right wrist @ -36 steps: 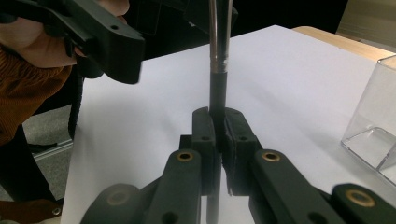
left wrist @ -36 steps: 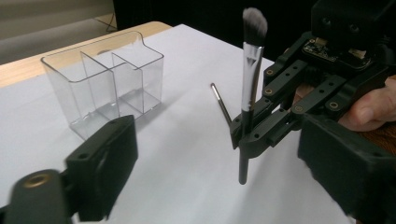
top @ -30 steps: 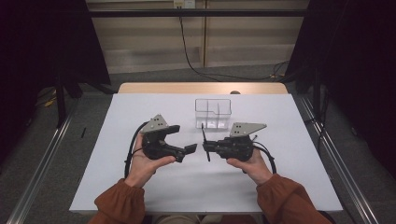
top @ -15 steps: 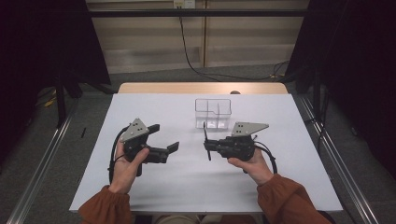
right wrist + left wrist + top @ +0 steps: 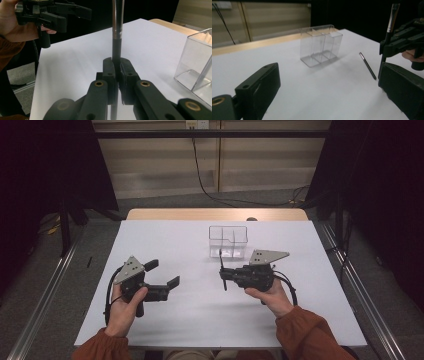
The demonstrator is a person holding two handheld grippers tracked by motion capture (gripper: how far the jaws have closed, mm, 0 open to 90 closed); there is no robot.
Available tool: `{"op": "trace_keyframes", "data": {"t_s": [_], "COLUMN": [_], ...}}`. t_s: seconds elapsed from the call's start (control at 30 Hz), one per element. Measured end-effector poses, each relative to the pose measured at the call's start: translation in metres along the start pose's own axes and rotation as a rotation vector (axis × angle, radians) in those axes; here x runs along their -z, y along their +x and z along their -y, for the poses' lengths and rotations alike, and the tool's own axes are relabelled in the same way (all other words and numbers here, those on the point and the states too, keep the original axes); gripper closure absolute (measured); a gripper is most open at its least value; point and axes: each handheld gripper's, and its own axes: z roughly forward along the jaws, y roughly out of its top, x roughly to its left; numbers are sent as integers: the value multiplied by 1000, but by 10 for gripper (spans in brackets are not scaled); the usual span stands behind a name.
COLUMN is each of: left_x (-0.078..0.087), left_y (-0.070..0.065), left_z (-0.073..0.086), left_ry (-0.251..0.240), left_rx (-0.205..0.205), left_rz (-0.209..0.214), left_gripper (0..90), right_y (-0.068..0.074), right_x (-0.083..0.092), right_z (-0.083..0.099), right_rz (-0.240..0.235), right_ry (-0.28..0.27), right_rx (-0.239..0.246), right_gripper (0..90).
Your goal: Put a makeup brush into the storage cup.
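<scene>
- Two hand-held grippers work over the white table (image 5: 200, 320), nearest the person at six o'clock in the high view.
- Left gripper (image 5: 164, 276) sits at about eight o'clock, its jaws spread wide and empty; in the left gripper view both black jaws stand far apart with bare tabletop between them.
- Right gripper (image 5: 223, 276) sits at about four o'clock, clenched on a thin paintbrush (image 5: 117, 30); in the right gripper view the pads pinch the dark handle just below the metal ferrule, and the brush stands across the jaws.
- Paintbrush bristles (image 5: 395, 8) point upward in the left gripper view, beside a thin dark shadow line on the tabletop.
- Farther off, toward twelve o'clock, a clear compartmented holder (image 5: 228, 240) stands upright and empty, just beyond the brush.
- Step in hand, as I judge it: the brush is gripped and awaits placing in the holder.
- Next move likely calls for carrying the brush over one compartment, upright, and lowering it without knocking the light holder.
</scene>
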Motion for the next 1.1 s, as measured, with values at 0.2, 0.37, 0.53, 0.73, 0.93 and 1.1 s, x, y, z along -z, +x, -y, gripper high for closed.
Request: {"op": "trace_keyframes", "data": {"t_s": [0.2, 0.37, 0.53, 0.73, 0.93, 1.1], "left_x": [14, 25, 32, 42, 43, 45], "left_y": [10, 14, 19, 23, 22, 22], "left_z": [10, 15, 24, 29, 33, 35], "left_ry": [-31, -39, -34, -60, -65, -64], "left_rx": [5, 15, 9, 20, 19, 18], "left_rz": [-30, -37, -52, -83, -95, -99], "left_gripper": [37, 31, 35, 30, 30, 30], "right_y": [-1, -1, -1, -5, -11, -20], "right_x": [1, 1, 2, 3, 3, 2], "right_z": [-1, 0, -1, -3, -9, -15], "right_rz": [4, 4, 10, 27, 51, 75], "right_ry": [-6, -5, -13, -21, -34, -46], "right_rx": [1, -4, 2, -1, -9, -18], "right_gripper": [841, 841, 841, 841, 841, 841]}}
